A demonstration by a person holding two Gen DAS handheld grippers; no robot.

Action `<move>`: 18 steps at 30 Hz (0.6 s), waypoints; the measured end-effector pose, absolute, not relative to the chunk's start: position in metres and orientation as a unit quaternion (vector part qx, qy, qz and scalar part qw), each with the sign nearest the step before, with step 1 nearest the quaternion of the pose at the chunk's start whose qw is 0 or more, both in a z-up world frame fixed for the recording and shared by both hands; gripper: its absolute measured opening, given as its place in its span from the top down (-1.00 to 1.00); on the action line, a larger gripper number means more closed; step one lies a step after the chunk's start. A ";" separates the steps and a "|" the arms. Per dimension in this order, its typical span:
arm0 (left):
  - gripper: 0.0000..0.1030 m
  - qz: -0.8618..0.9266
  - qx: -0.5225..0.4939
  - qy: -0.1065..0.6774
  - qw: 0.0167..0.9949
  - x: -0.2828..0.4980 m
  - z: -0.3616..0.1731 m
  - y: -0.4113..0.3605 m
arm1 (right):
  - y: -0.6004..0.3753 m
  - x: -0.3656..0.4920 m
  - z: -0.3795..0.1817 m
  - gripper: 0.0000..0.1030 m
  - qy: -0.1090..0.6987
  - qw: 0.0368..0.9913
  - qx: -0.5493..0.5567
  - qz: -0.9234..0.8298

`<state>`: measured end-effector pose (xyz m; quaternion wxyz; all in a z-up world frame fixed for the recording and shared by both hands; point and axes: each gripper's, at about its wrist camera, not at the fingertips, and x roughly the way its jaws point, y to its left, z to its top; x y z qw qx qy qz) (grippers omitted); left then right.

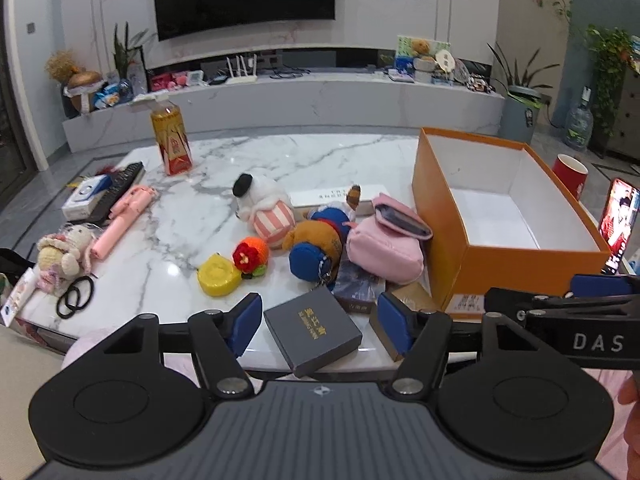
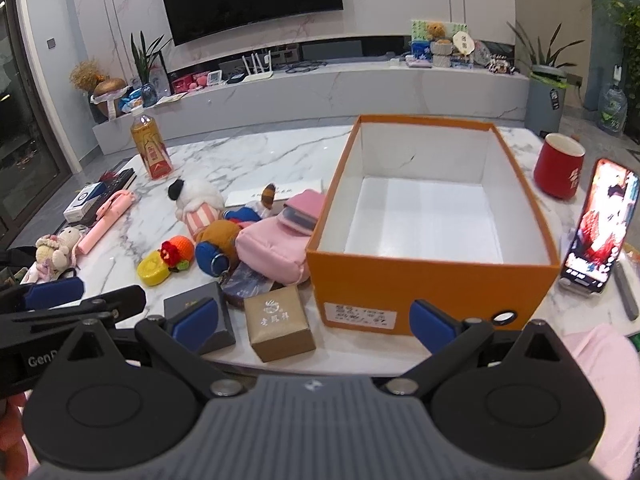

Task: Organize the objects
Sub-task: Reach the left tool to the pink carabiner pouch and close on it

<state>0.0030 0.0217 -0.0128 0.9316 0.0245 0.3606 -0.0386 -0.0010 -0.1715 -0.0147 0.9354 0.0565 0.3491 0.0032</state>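
1. The left gripper hovers at the near edge of the marble table, its jaws apart; the dark grey gift box lies between the blue pads, with a clear gap on both sides, so nothing is clamped.
2. The right gripper also stands apart and empty; the tan gift box sits between its pads, and the orange box stands just beyond its right pad.
3. In the right wrist view the left pad covers part of the dark grey gift box, and the other gripper's arm crosses the lower left corner.
4. Under the pink pouch and the blue-and-brown plush lies a dark blue packet, mostly covered; its print is unreadable.
5. The gilt lettering on the dark grey gift box is too small to read.
6. The dark grey gift box lies flat, turned cornerwise, one corner overhanging the table's near edge.
7. The orange box is open on top, empty, its long axis running away from the grippers, its labelled end facing them.
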 end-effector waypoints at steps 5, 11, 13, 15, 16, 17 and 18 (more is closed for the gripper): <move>-0.41 -0.054 0.019 0.393 0.918 0.015 -0.025 0.033 | -0.168 0.009 -0.028 -0.60 0.371 0.927 0.058 0.025; -0.27 -0.066 -0.023 0.443 0.894 0.040 -0.041 0.051 | -0.157 0.032 -0.045 -0.16 0.404 0.911 0.053 0.067; -0.27 -0.080 -0.011 0.446 0.891 0.047 -0.045 0.052 | -0.151 0.041 -0.049 -0.09 0.407 0.909 0.044 0.081; -0.27 -0.091 0.002 0.453 0.887 0.057 -0.050 0.053 | -0.145 0.050 -0.053 0.05 0.412 0.906 0.032 0.093; -0.27 -0.094 -0.002 0.457 0.885 0.062 -0.051 0.055 | -0.143 0.054 -0.055 0.09 0.415 0.904 0.028 0.098; -0.27 -0.098 -0.008 0.462 0.881 0.067 -0.052 0.057 | -0.140 0.059 -0.057 0.10 0.418 0.902 0.026 0.101; -0.27 -0.103 -0.012 0.464 0.880 0.072 -0.052 0.059 | -0.138 0.063 -0.058 0.10 0.420 0.902 0.023 0.103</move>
